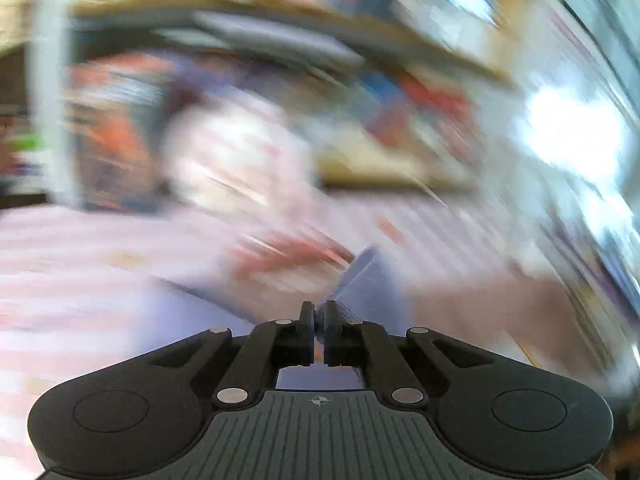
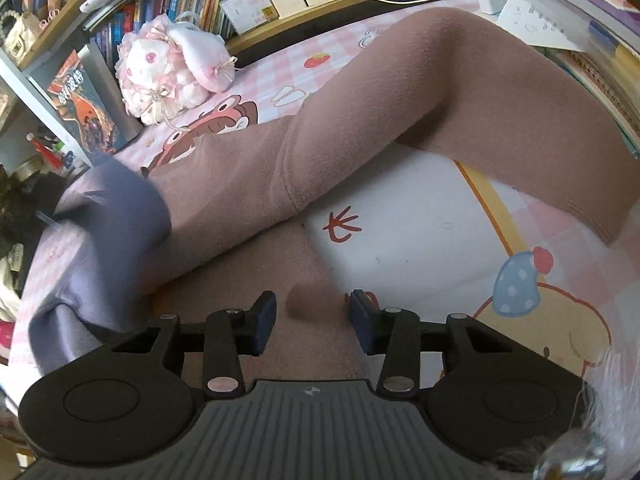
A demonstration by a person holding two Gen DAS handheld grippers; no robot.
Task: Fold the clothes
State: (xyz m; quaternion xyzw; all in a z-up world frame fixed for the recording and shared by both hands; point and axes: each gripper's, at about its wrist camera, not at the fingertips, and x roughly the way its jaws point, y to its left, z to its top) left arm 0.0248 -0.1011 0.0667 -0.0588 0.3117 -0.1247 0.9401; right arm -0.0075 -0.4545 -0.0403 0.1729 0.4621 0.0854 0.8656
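Right hand-held gripper (image 2: 313,322): jaws spread, pads either side of brown garment (image 2: 400,120) fold, not pressing. Garment lies across pink cartoon-print worktop (image 2: 420,216), sleeve bent, one cuff near worktop middle. Grey-purple cloth (image 2: 108,232) bunched at left, over brown garment edge. Beyond: pink plush toy (image 2: 172,68) on worktop, books (image 2: 168,4) on shelf behind.
Left hand-held gripper (image 1: 319,330): jaws pressed together, pinching edge of grey-purple cloth (image 1: 368,280). Left view heavily blurred; background unreadable.
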